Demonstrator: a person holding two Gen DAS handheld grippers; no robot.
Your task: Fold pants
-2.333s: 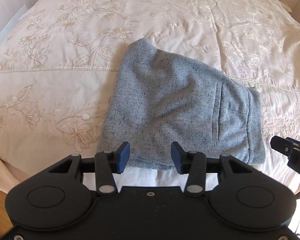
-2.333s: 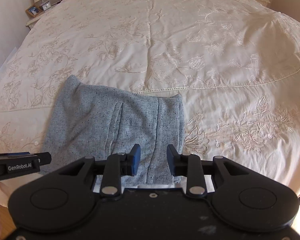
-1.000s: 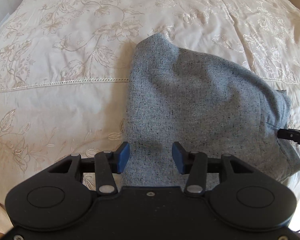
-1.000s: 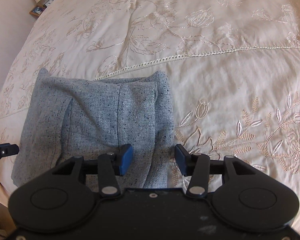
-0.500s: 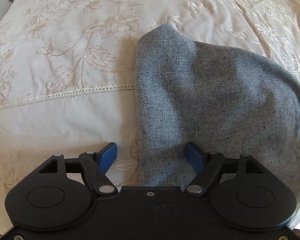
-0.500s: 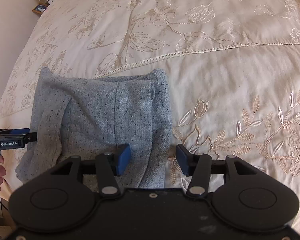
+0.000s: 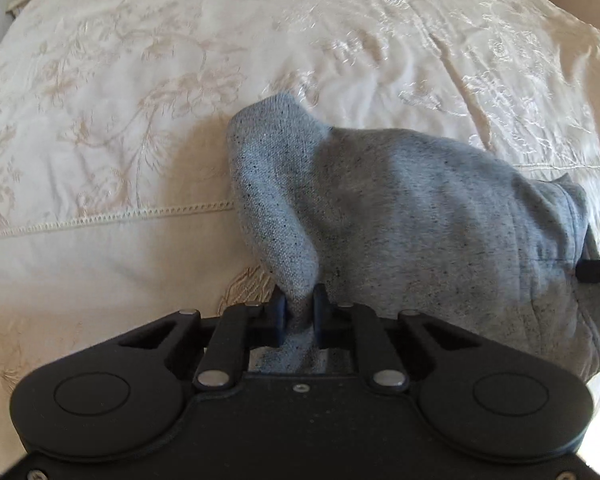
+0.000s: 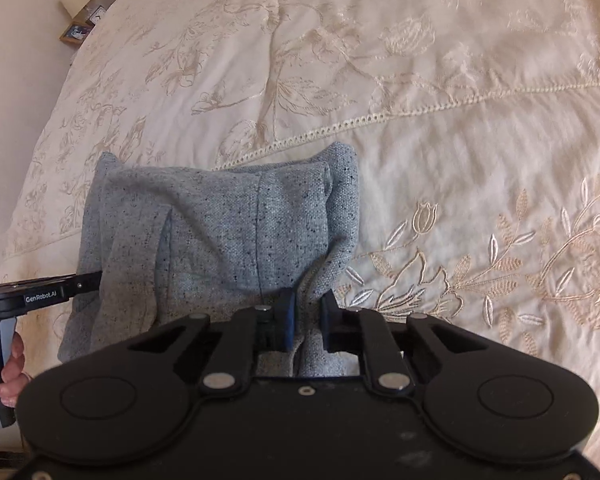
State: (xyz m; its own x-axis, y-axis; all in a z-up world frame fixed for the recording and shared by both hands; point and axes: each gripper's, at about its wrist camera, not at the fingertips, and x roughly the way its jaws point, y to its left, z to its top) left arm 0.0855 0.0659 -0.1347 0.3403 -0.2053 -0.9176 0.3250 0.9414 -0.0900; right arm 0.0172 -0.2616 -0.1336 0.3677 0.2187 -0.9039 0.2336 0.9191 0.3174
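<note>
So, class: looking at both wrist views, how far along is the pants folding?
Done: the grey pants already lie as a compact folded bundle on the embroidered bedspread. In hand: the left gripper and right gripper are each closing on a near corner, with fabric pinched between the fingers. Left: probably one more fold away from the person, then release and flatten.

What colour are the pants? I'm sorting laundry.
Light grey-blue pants with dark flecks, clearest in the right wrist view.
</note>
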